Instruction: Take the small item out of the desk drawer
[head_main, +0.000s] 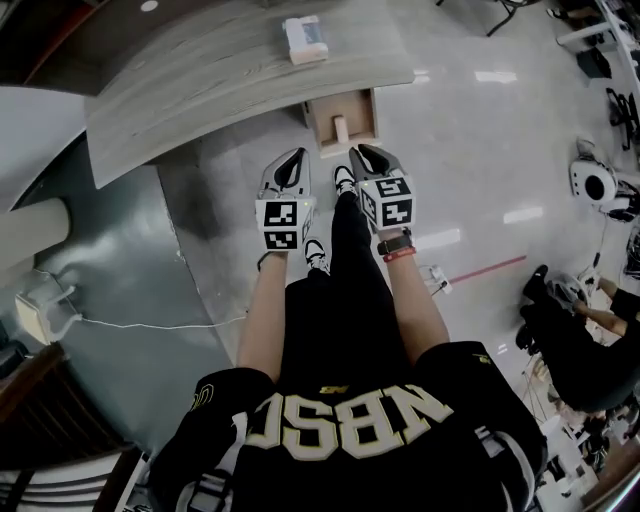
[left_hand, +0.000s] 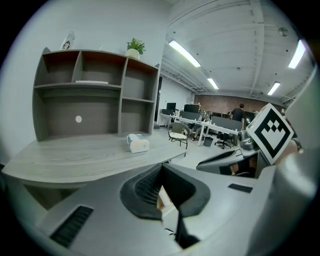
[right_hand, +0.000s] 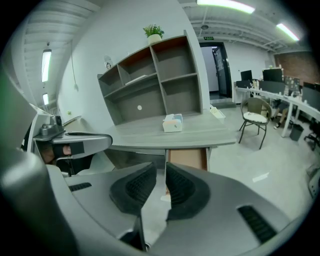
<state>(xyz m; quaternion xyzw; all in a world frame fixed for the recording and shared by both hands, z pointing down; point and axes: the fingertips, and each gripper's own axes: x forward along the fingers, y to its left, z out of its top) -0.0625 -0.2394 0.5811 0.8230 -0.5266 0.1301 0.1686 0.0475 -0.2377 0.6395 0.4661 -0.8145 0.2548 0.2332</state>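
Note:
Under the grey desk, the wooden drawer stands pulled out, with a small pale item upright inside it. Both grippers hang side by side just in front of the drawer, pointing at it. My left gripper has its pad tips together and holds nothing. My right gripper shows a narrow gap between its pads, and nothing is in that gap. In the right gripper view the open drawer shows straight ahead beyond the jaws.
A white tissue box lies on the desk top above the drawer. A grey shelf unit with a potted plant stands at the desk's back. An office chair is off to the right. The person's legs stand right below the grippers.

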